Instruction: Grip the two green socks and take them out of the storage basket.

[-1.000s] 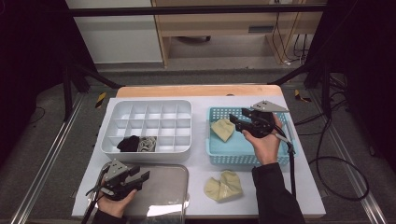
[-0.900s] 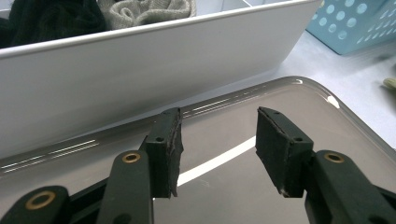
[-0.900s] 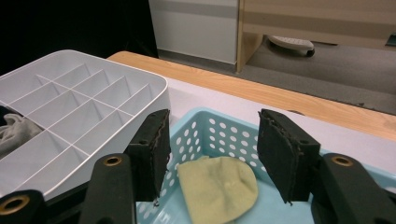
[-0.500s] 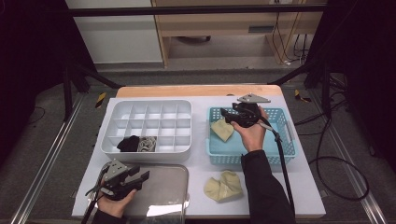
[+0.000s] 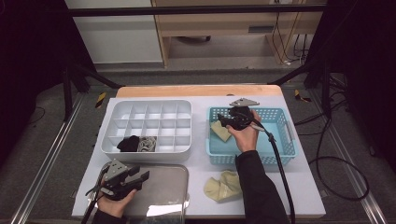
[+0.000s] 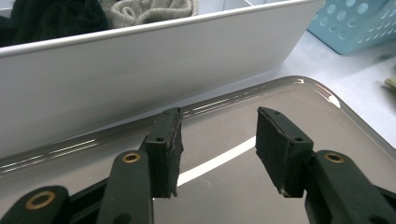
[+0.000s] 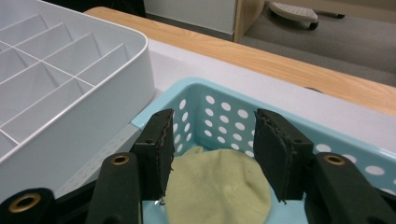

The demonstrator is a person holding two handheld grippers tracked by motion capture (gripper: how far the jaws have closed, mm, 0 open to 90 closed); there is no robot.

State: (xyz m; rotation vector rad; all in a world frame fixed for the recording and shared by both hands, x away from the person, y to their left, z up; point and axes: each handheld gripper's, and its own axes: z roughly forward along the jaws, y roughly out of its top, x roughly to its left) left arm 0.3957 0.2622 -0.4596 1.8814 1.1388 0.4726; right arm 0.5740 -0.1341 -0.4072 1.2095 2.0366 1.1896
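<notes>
While your right gripper (image 5: pixel 225 122) hangs over the left end of the blue perforated basket (image 5: pixel 285 148), its jaws stand apart and have just been closing a little, with nothing pressed between the pads. In the right gripper view the yellow sock (image 7: pixel 218 188) lies on the basket floor directly below and between those jaws, near the basket's corner wall (image 7: pixel 219 114); whether the pads touch the cloth you cannot tell from here. From the high view the same sock (image 5: pixel 221 130) sits in the basket's left part, just beside your gripper's tips, and your right hand (image 5: pixel 245 135) is over the basket's middle.

Your left gripper (image 5: pixel 140 177) rests low at the near left of the table, over the shiny metal tray (image 5: pixel 168 196). Its jaws are open and empty; the left gripper view shows bare reflective tray (image 6: pixel 224 140) between the two pads, with the white wall of the divided organiser (image 6: pixel 140 70) just beyond.

That white compartment organiser (image 5: pixel 147 126) stands to the left of the basket, well apart from your right gripper. In its near row, a black sock (image 5: pixel 128 143) and a grey sock (image 5: pixel 147 144) fill two neighbouring compartments. A second yellow sock (image 5: pixel 224 185) lies loose on the white tabletop (image 5: pixel 299 186), in front of the basket and just to the right of the metal tray.
</notes>
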